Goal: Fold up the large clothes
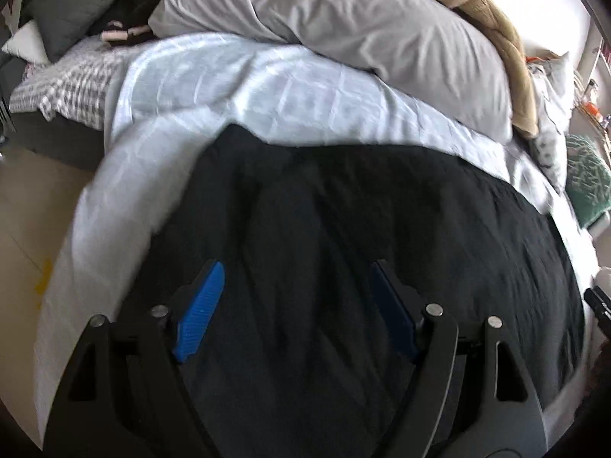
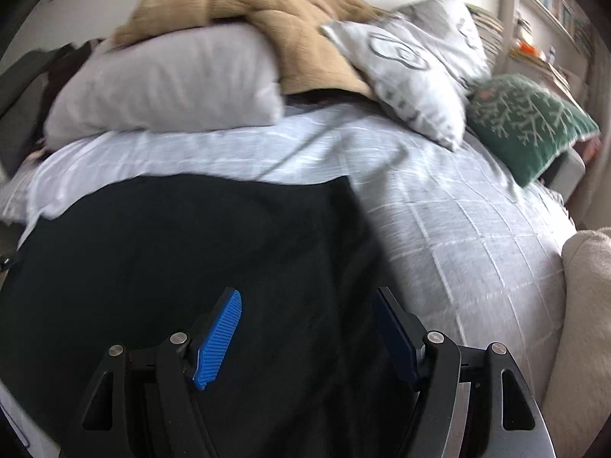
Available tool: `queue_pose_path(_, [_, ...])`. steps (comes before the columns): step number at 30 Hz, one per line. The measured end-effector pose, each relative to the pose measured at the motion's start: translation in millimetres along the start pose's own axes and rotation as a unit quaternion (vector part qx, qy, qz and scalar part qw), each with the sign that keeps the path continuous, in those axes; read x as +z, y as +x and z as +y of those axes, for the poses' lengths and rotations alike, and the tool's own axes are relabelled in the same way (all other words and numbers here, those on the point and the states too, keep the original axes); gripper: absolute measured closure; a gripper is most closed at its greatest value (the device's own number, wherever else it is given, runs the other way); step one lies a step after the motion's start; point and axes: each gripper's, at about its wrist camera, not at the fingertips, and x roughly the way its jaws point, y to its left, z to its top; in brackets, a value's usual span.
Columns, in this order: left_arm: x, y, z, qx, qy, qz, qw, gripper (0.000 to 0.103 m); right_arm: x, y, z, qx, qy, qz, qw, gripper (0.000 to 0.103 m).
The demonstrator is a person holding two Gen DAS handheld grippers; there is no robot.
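While both grippers hang over the bed, a black garment (image 1: 343,236) lies spread flat on the pale checked bedspread (image 1: 214,76), filling the near half of each view. Left gripper (image 1: 296,305): jaws stand wide apart, blue pads (image 1: 200,313) facing each other with only the dark cloth seen beyond the gap; nothing is pinched between them, and whether the tips touch the fabric cannot be told. Right gripper (image 2: 307,328): jaws likewise spread wide, one blue pad (image 2: 217,339) lit and the other in shadow, with nothing gripped. In the right wrist view the garment's (image 2: 183,259) far edge runs roughly straight across the bedspread (image 2: 458,221), and its right-hand edge drops toward the right finger, so that gripper sits near the garment's right border. In the left wrist view the garment's left edge falls away just beyond the left finger, with bedspread showing past it and a tan floor (image 1: 23,206) at the far left. Behind the garment, a grey pillow (image 1: 343,26) rests on the bedspread, with a tan knitted throw (image 2: 275,19) heaped on and behind it. A white printed cushion (image 2: 416,72) leans beside the throw, and a green cushion (image 2: 530,122) with a branch pattern lies at the right. Both views are slightly blurred.
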Motion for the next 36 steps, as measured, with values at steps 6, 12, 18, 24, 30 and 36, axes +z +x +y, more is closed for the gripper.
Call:
queue_pose_path(6, [-46,-14,19,0.012,-0.043,0.057,0.9974,0.024,-38,-20,5,0.009,-0.014,0.033,0.999,0.03])
queue_pose_path(12, [-61,-62,24,0.022,-0.05,0.084,0.9949,0.021,-61,-28,-7,-0.01,0.022,0.098,0.995,0.03])
queue_pose_path(18, [-80,-97,38,0.005,-0.086,0.074,0.9935,0.017,-64,-52,-5,0.016,0.093,0.125,0.988,0.024])
queue_pose_path(24, [-94,-81,69,-0.025,-0.206,0.113,0.9716,0.013,-62,-60,16,0.075,0.122,0.134,0.981,0.022])
queue_pose_path(30, [-114,-52,77,-0.078,-0.281,0.151,0.9443,0.013,-58,-62,49,0.087,0.086,0.134,0.983,0.022])
queue_pose_path(36, [-133,-24,81,-0.141,-0.36,0.114,0.9152,0.019,-59,-52,72,0.108,0.073,0.145,0.981,0.022])
